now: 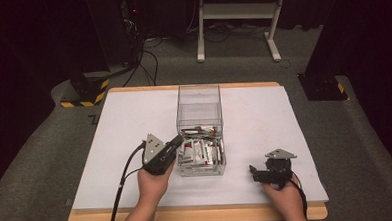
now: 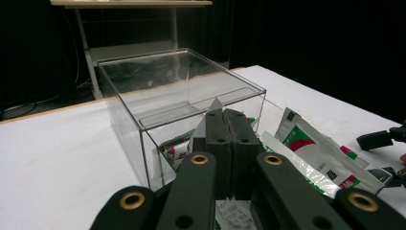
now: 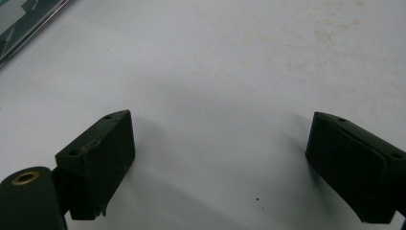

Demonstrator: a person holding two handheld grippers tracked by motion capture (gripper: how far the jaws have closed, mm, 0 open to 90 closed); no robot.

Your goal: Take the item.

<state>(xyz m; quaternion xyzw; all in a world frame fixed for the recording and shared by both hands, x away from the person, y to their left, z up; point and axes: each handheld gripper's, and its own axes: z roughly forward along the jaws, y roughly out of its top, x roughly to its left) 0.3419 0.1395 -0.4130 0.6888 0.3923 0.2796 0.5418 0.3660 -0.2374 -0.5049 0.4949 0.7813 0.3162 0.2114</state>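
2 grippers: left gripper [image 2: 225,125] clamped on 1 sachet [image 2: 214,106] over 1 clear box [image 1: 199,115], right gripper [image 3: 220,158] open.

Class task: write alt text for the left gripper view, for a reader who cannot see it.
The left tool has its black jaws shut on what looks like a thin sachet corner, held over red, green and white sachets in a clear plastic box. The box sits on a white table against a dark background.
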